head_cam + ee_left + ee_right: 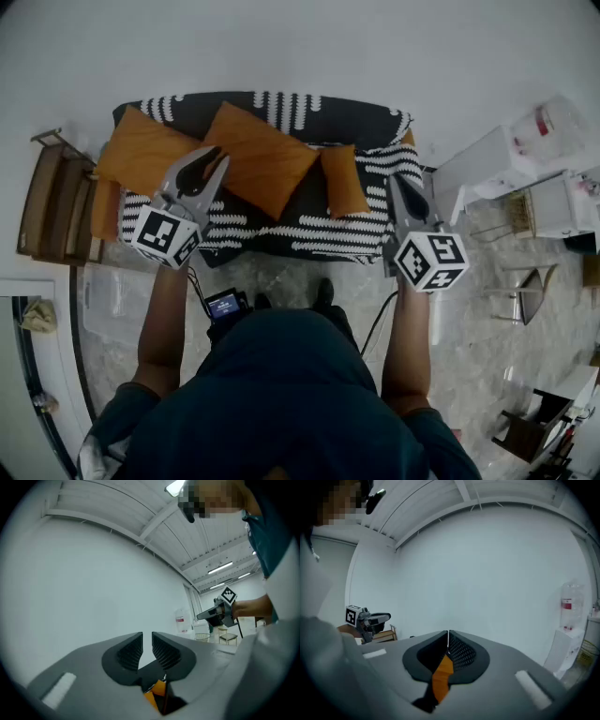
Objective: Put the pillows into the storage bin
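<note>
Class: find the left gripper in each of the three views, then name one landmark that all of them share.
Head view: left gripper left of centre, above the orange pillows.
Left gripper view: left gripper fills the bottom centre, its jaws slightly apart.
Right gripper view: left gripper small, at mid-left.
Shared landmark: the red-labelled bottle, seen in all three.

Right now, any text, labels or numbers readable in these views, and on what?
No text reads clearly.
Red label on the bottle: too blurred.
Display of the small screen at the person's waist: too small.
The marker cubes: square patterns only, no letters.
</note>
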`<state>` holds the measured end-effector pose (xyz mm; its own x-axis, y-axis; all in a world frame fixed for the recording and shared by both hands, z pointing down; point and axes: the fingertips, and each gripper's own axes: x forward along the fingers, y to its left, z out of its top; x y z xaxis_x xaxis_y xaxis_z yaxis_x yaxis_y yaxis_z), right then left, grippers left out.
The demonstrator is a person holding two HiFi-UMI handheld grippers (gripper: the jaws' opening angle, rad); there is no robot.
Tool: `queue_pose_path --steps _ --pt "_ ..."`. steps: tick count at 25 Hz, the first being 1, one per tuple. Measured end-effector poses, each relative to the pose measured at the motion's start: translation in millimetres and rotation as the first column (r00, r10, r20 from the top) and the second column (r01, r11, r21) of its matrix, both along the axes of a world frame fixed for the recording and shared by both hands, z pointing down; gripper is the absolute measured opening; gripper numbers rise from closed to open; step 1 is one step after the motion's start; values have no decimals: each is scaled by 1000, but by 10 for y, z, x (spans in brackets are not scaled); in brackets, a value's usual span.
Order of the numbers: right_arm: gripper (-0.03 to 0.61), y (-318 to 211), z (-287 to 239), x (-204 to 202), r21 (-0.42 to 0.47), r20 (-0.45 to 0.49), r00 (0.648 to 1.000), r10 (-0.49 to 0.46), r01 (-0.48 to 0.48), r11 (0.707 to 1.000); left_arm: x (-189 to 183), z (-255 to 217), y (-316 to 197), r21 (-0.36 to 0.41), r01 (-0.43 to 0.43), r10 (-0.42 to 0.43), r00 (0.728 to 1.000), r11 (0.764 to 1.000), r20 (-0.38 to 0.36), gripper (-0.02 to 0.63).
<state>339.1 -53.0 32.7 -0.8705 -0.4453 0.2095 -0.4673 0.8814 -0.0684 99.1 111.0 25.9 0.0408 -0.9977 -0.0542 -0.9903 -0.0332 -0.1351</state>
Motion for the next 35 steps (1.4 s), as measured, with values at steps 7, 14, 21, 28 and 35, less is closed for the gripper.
queue_pose_path --steps 7,14,21,28,35 --pt "16 175 38 -260 4 -18 1000 -5 5 1000 -225 60 200 2 2 -2 1000 1000 -8 57" --pt "17 247 129 -544 -9 -36 999 -8 8 1000 -539 129 324 9 21 -20 999 1000 -25 57" --pt "23 31 405 -948 -101 -6 999 -47 46 994 -966 352 148 -42 68 -69 997 997 -35 57" --pt "55 -423 942 -1555 -197 -5 994 -109 106 975 -1435 742 -214 -140 124 -130 991 982 -33 58" --pt "81 -994 1587 -2240 -315 -14 987 -162 149 937 -2022 1048 -743 -227 195 -204 979 954 -16 60"
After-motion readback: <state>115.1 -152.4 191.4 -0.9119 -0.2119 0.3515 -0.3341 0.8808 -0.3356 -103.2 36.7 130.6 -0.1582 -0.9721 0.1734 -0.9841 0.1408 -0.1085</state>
